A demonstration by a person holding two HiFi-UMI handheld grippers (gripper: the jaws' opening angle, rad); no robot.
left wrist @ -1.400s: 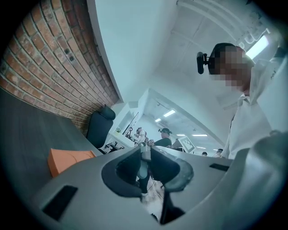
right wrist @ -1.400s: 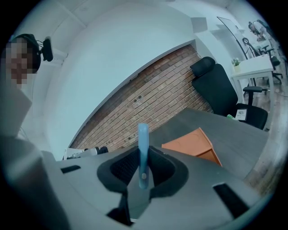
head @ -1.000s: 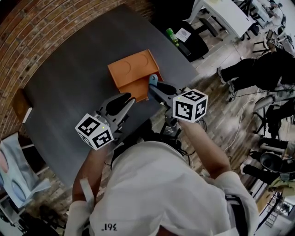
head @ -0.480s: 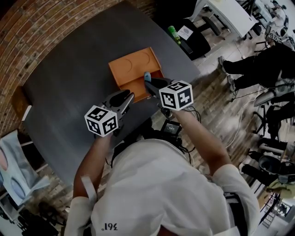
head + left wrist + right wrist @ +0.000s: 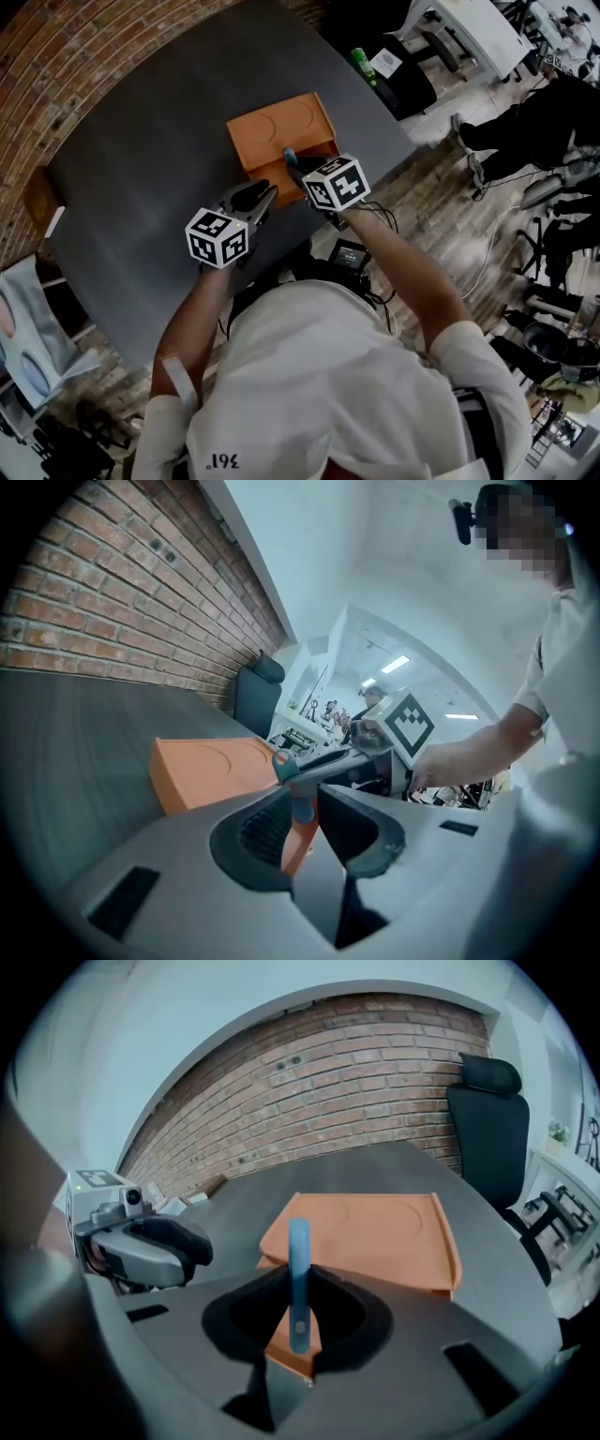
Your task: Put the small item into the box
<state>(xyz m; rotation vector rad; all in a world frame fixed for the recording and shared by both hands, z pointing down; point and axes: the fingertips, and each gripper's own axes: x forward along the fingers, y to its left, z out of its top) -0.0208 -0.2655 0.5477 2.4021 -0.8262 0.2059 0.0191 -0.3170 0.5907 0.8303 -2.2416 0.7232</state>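
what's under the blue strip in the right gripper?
The orange box: its near, lower section shows below the blue strip, which the right gripper clamps upright. The jaws cover most of that section, so whether anything lies inside cannot be seen.

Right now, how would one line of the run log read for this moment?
right gripper: shut on thin blue strip | strip: over flat orange box | left gripper: open, empty

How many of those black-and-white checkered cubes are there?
2. One cube rides on the left claw; the other cube rides on the right claw, which holds a blue item at the orange box.
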